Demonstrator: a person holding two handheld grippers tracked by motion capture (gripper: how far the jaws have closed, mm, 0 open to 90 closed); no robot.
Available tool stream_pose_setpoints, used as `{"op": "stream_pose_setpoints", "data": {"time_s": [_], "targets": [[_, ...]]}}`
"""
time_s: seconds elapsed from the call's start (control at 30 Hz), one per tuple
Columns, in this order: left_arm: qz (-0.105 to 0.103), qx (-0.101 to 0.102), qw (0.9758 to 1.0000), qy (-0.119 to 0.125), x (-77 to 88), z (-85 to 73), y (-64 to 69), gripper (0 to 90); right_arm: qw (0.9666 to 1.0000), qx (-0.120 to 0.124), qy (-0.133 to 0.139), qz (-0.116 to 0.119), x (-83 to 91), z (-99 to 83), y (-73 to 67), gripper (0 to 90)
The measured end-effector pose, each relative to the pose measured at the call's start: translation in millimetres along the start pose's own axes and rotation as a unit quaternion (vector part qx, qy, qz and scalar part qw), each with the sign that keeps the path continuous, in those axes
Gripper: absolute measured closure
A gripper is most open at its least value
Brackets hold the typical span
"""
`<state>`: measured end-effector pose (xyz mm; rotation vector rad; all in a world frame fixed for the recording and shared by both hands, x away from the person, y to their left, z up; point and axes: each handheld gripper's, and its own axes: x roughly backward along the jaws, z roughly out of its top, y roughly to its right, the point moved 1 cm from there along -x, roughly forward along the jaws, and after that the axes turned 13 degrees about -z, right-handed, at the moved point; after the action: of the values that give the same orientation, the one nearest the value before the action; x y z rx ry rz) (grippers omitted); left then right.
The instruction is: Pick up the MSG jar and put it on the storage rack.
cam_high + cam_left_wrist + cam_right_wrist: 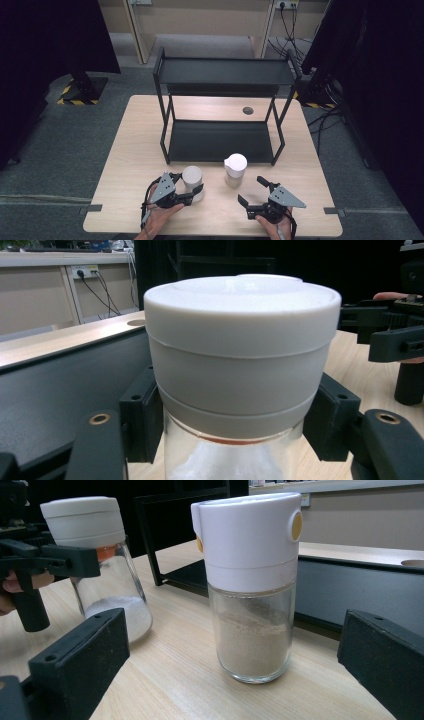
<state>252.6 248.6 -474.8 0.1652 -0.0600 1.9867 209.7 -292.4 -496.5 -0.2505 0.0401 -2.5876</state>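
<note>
Closest up in the left gripper view is the salt shaker [240, 365], smooth white round cap on clear glass, sitting centre frame with the left gripper [190, 191] clamped on the glass just under the cap, black pads pressing both sides. Its bottom is cut off there, but the right gripper view shows white grains piled low inside, upper left of frame. Dead centre in that view stands the pepper shaker [250, 585]: white flip-top lid with yellow buttons, glass body roughly half full of beige powder. Right gripper [252, 192] gapes wide, holding nothing, shaker well apart ahead. Both sit on the pale wood table [125, 165] in front of the black metal shelf [220, 140].
</note>
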Motion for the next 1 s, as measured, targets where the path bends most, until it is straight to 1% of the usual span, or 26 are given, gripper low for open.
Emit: {"op": "stream_pose_setpoints", "data": {"time_s": [0.2,0.37,0.47,0.67,0.8,0.87,1.0], "targets": [[-0.002,-0.004,1.0000,0.000,1.8,8.7,1.4,35.0,1.0000,0.000,0.001,0.000,0.0,-0.2,-0.1,0.5],[-0.007,-0.001,1.0000,0.004,3.0,15.5,-0.4,35.0,1.0000,-0.001,0.001,0.000,0.2,-0.2,-0.1,0.5],[-0.005,-0.006,1.0000,0.006,4.3,20.2,-0.3,34.9,1.0000,-0.001,0.001,0.000,0.2,-0.1,-0.1,0.5],[-0.005,-0.005,1.0000,0.007,7.9,32.1,-1.5,35.0,1.0000,-0.001,0.001,0.001,0.2,-0.2,-0.1,0.5],[-0.005,-0.007,0.9999,0.006,8.9,36.3,-2.1,35.0,1.0000,0.000,0.001,0.001,0.2,-0.1,-0.2,0.5],[-0.004,-0.006,1.0000,0.005,9.9,40.4,-2.1,35.0,1.0000,-0.001,0.001,0.001,0.2,-0.2,-0.1,0.5],[-0.005,-0.004,1.0000,0.006,11.0,43.6,-3.4,34.9,1.0000,-0.001,0.001,0.001,0.3,-0.1,0.0,0.5]]}}
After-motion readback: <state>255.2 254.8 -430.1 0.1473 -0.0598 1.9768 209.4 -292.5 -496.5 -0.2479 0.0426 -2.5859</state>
